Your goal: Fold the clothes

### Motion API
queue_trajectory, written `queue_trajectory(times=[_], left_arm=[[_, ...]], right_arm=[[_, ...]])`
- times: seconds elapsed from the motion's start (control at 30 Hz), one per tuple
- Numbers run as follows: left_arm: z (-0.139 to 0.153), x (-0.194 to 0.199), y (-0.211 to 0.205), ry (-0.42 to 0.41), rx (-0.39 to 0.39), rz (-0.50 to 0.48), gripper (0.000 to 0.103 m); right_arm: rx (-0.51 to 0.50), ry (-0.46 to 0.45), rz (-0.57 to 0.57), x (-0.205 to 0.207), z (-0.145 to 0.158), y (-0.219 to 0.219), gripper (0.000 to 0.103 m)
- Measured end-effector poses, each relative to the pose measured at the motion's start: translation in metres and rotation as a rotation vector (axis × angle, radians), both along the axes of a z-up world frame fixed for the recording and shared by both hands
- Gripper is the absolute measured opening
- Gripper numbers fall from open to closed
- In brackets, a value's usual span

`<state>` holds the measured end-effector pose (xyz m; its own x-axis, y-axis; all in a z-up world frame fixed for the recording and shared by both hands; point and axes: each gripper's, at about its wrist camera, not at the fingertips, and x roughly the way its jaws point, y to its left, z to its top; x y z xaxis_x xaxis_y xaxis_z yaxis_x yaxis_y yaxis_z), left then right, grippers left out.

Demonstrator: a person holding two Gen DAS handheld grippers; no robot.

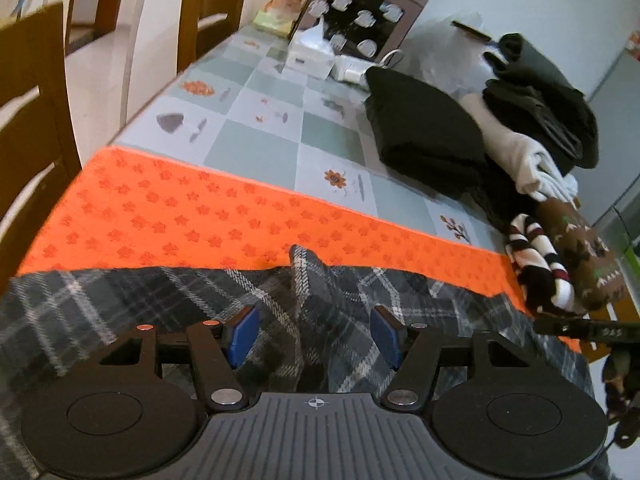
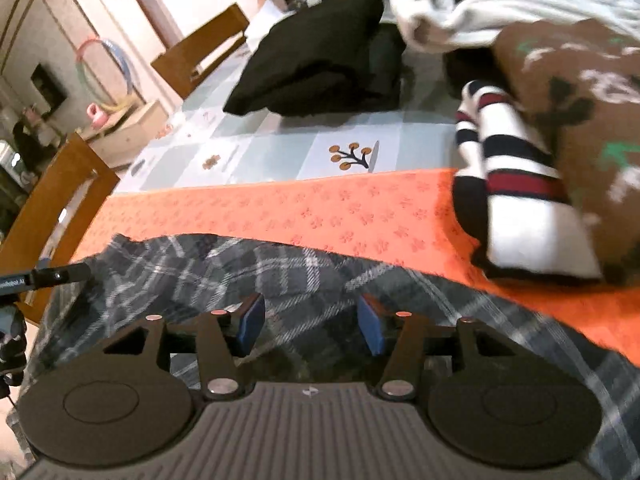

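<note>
The plaid shirt lies spread on the orange mat at the worktop's near edge. Both the left tongs and right tongs hang released above it, grasping nothing. Folded clothes sit beyond.

Grey plaid garment spread flat, slightly rumpled, across orange mat at table's near edge.
</note>
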<state>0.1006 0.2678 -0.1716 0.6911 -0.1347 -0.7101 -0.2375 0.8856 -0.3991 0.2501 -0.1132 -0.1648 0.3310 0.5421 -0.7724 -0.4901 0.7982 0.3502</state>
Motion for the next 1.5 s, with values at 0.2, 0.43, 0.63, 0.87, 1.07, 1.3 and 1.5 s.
queue_trajectory(times=[0.2, 0.43, 0.63, 0.87, 1.07, 1.3, 1.5], left_arm=[[-0.016, 0.008, -0.006, 0.022, -0.04, -0.004, 0.061], [0.0, -0.022, -0.014, -0.087, -0.084, -0.011, 0.007], [0.058, -0.081, -0.036, -0.23, -0.074, -0.053, 0.007], [0.12, -0.189, -0.071, -0.379, -0.041, -0.127, 0.007], [0.148, -0.305, -0.104, -0.458, 0.004, -0.205, 0.007], [0.158, -0.433, -0.145, -0.511, 0.056, -0.266, 0.007], [0.163, -0.506, -0.17, -0.502, 0.064, -0.307, 0.006]], right_arm=[[0.054, 0.075, 0.038, 0.016, -0.021, 0.001, 0.046], [0.157, 0.048, 0.003, -0.01, 0.006, -0.024, 0.006], [0.229, -0.054, -0.014, -0.076, 0.063, -0.049, 0.005], [0.277, -0.184, -0.042, -0.185, 0.124, -0.095, 0.005], [0.276, -0.283, -0.071, -0.301, 0.157, -0.136, 0.005], [0.241, -0.366, -0.089, -0.437, 0.181, -0.173, 0.005], [0.224, -0.373, -0.1, -0.527, 0.19, -0.202, 0.005]])
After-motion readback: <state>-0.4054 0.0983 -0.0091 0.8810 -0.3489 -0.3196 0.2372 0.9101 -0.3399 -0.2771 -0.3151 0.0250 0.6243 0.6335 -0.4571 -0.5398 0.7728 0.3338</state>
